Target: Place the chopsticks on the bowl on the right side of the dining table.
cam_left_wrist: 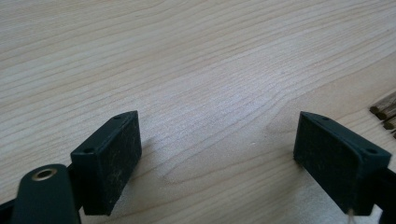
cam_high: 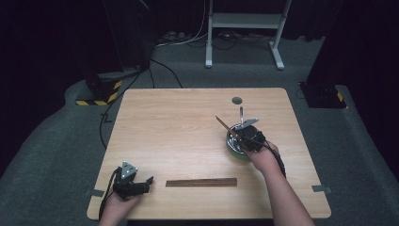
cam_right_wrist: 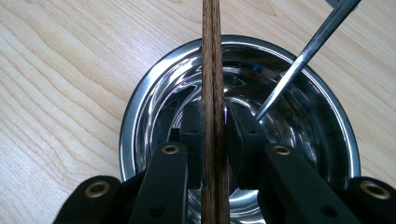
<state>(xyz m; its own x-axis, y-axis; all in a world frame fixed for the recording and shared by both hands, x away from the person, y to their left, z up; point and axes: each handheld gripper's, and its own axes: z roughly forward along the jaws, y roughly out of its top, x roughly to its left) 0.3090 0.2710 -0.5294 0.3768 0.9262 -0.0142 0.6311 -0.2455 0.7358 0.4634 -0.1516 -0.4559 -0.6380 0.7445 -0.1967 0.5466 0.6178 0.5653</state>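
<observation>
Right gripper view: my right gripper (cam_right_wrist: 215, 135) fingers clamp a wooden chopstick (cam_right_wrist: 212, 70) over the steel bowl (cam_right_wrist: 140, 107). Next: lower, release. Left gripper (cam_left_wrist: 217, 154) gapes wide, holding nothing, near the worktop's (cam_high: 179, 127) front-left corner.

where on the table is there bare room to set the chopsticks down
Free: the whole far-left table, and the middle stretch between the left gripper and the bowl. Crowded: the bowl, with a metal utensil and the right gripper, and the near edge by the wooden strip.
</observation>
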